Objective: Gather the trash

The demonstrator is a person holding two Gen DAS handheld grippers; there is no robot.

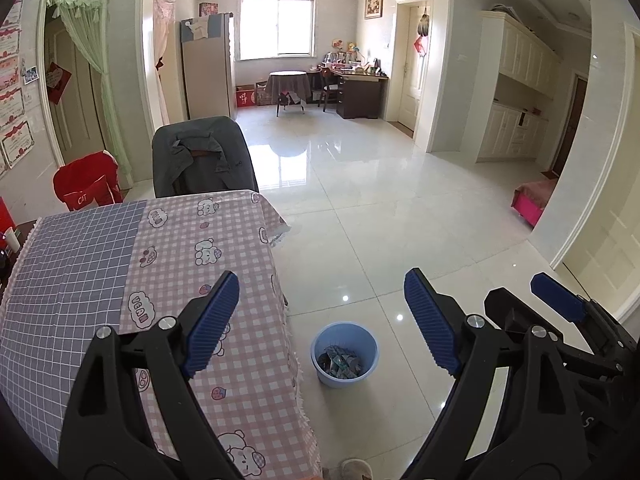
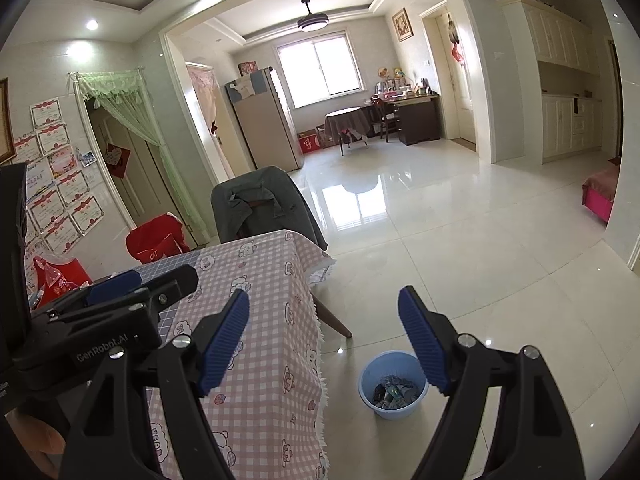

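One blue bin [image 1: 344,354], one table [image 1: 120,264], two draped chairs [image 1: 204,156].

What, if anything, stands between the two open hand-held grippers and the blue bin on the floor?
Nothing visible: bare floor tile surrounds the blue bin, beside the table's cloth. The left hand-held gripper and right hand-held gripper hold nothing.

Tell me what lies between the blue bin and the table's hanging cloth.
Only bare glossy floor tile. The blue bin stands apart from the checked tablecloth, with nothing on the strip between them. Both wrist views show it.
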